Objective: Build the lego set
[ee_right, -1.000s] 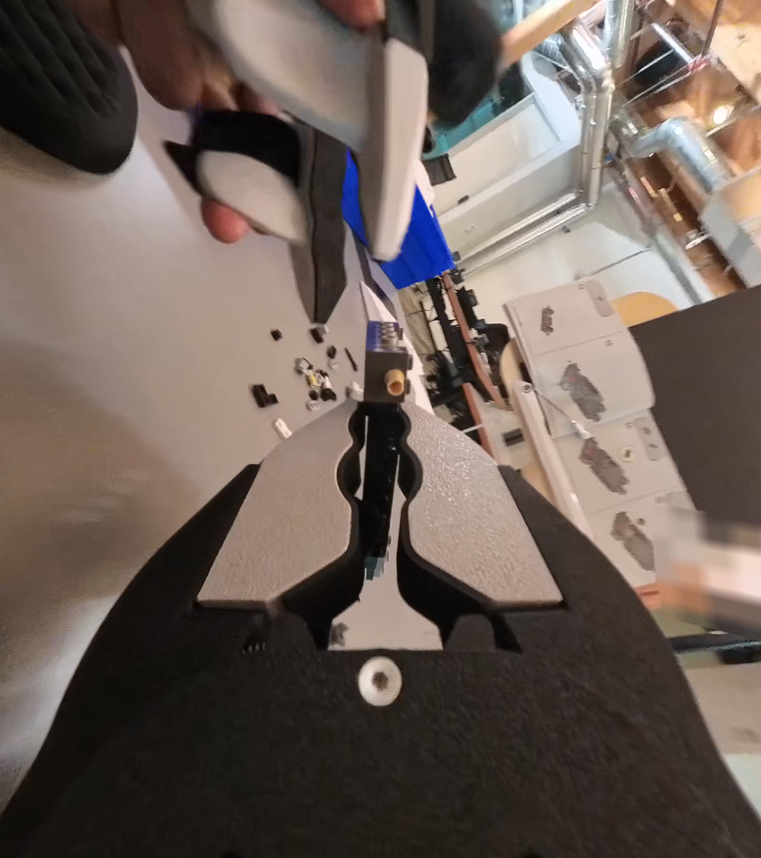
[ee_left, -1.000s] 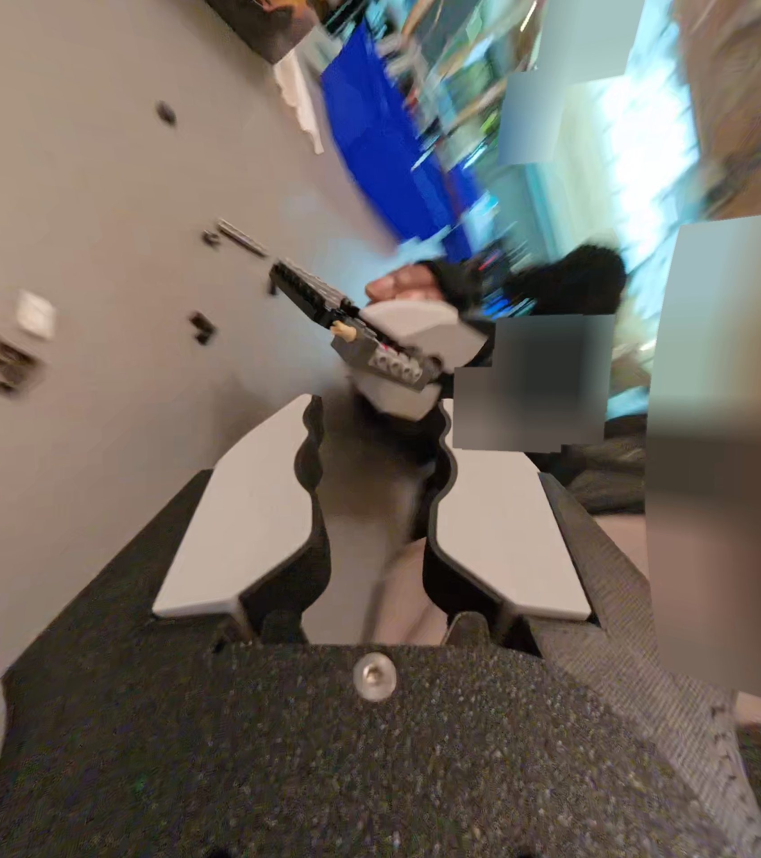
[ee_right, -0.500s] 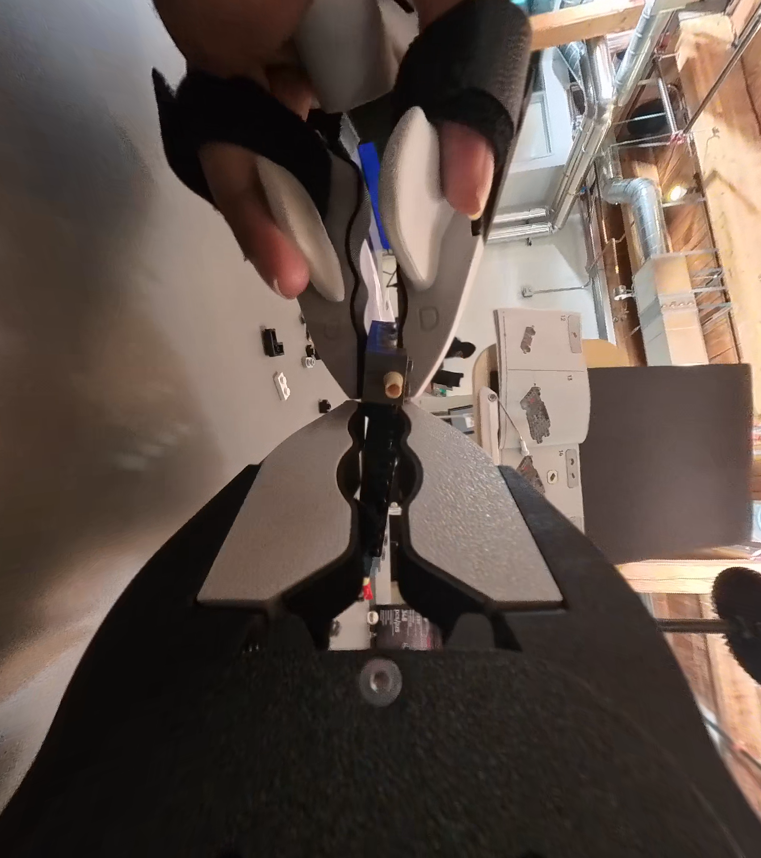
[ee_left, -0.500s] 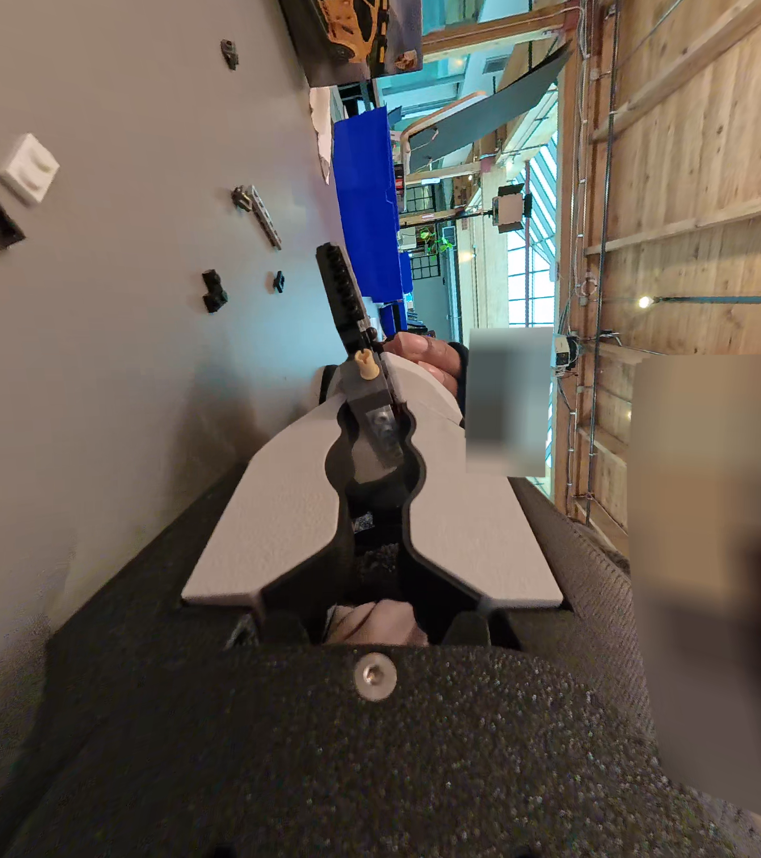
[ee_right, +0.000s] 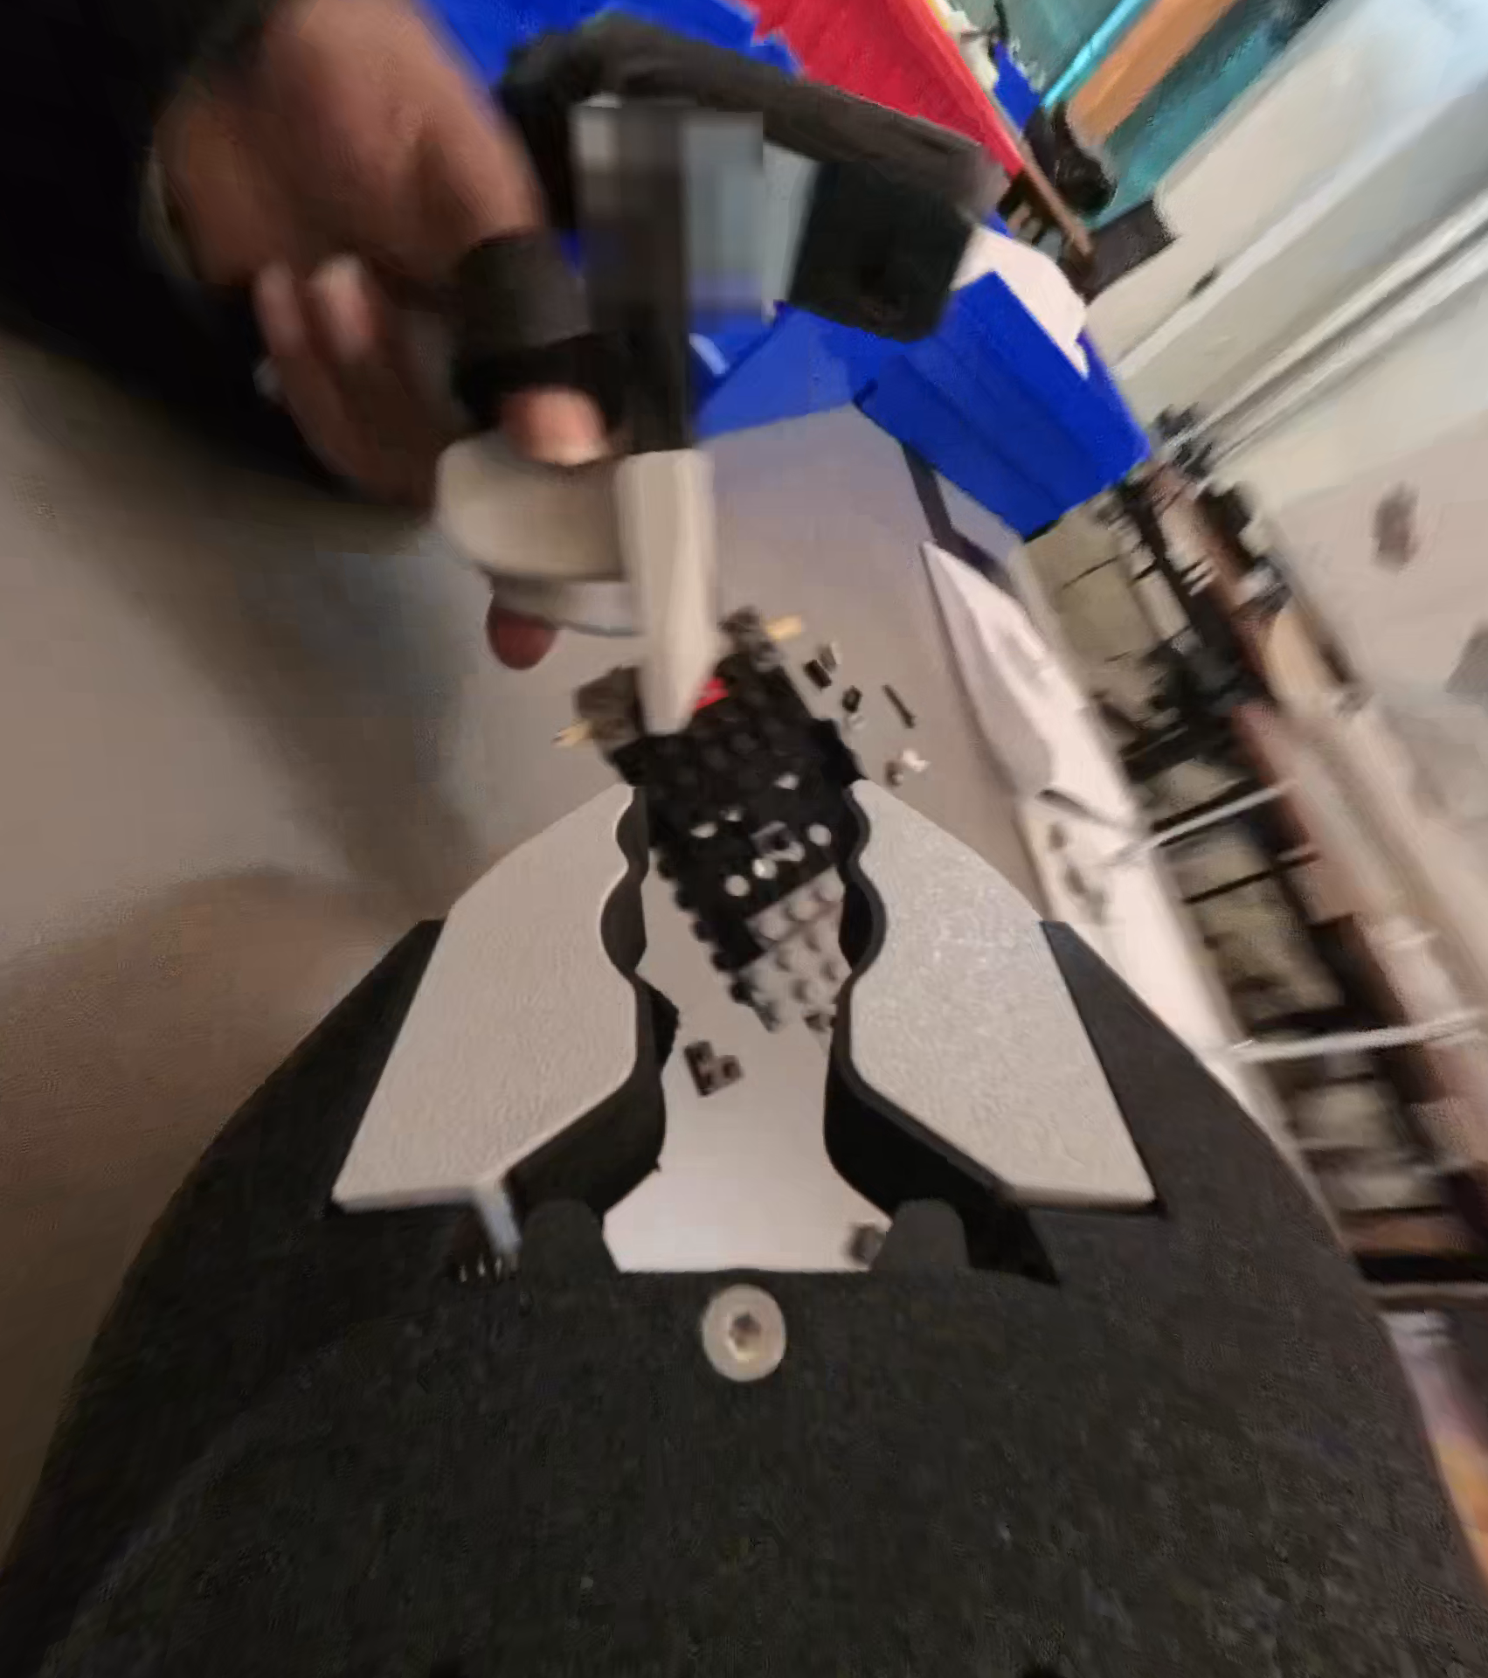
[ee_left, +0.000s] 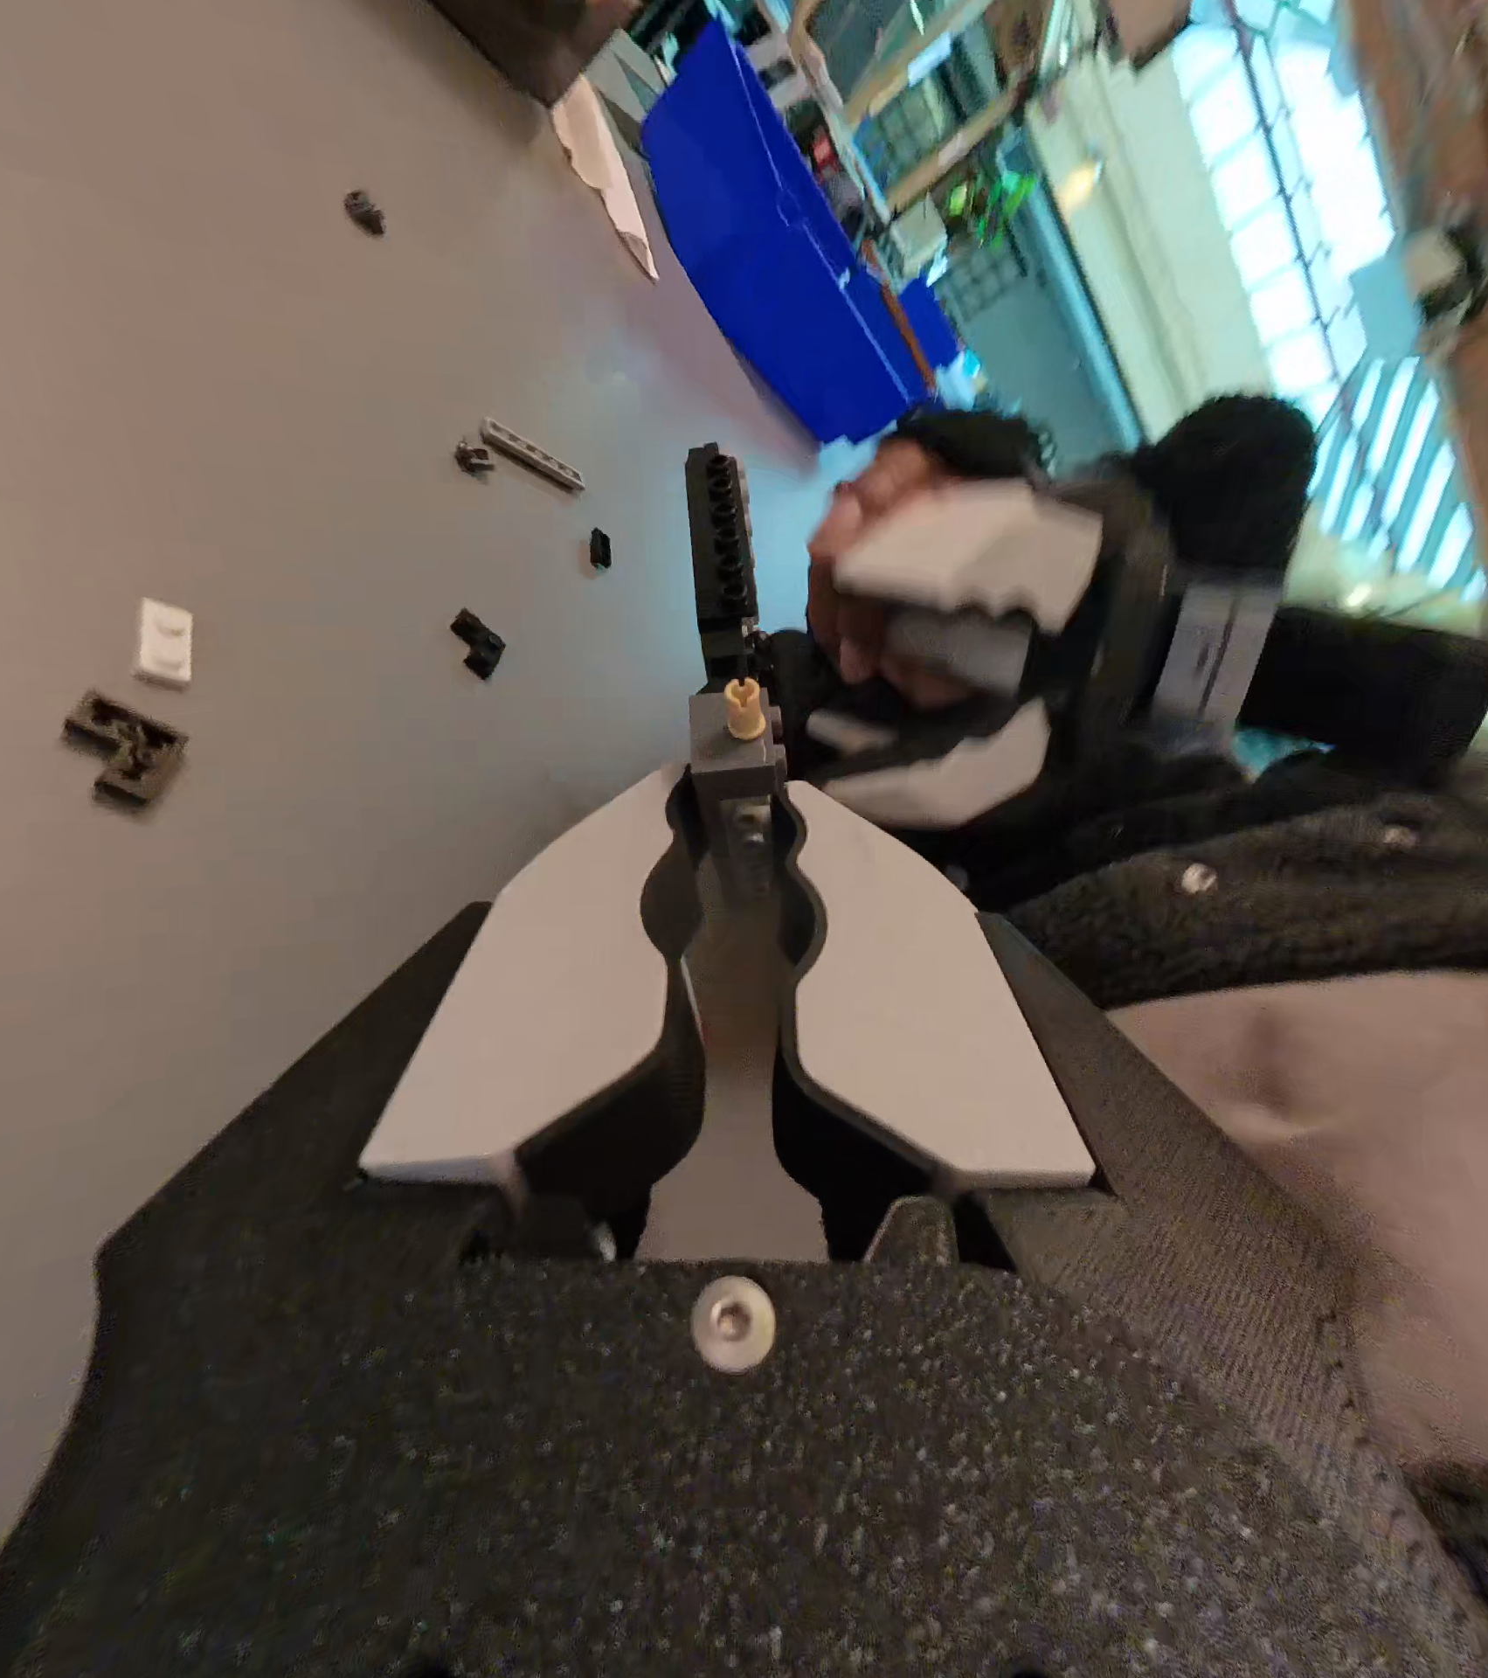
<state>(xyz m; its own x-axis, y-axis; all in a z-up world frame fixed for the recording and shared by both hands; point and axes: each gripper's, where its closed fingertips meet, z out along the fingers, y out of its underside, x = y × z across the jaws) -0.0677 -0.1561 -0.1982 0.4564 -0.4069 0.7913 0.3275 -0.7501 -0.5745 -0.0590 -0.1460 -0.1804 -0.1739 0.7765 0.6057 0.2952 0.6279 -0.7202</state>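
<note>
The lego assembly (ee_left: 720,563) is a long black plate with a dark grey block and a tan pin at its near end. My left gripper (ee_left: 735,790) is shut on the grey block and holds the assembly above the grey table, with the plate pointing away. In the right wrist view the assembly (ee_right: 749,872) shows its studded face, blurred, with the left gripper's finger (ee_right: 667,590) clamped on its far end. My right gripper (ee_right: 740,794) is open, its fingers spread to either side of the assembly. It shows blurred and apart from the assembly in the left wrist view (ee_left: 949,672).
Loose pieces lie on the grey table (ee_left: 222,363): a white tile (ee_left: 163,640), a black L-shaped piece (ee_left: 123,749), a thin grey beam (ee_left: 531,454) and small black bits (ee_left: 477,640). A blue bin (ee_left: 767,272) stands at the far edge. A black fleece sleeve (ee_left: 1266,872) lies at right.
My right gripper has opened, let go of the black plate and drawn back. The left gripper has shut on the grey end and now holds the assembly alone.
</note>
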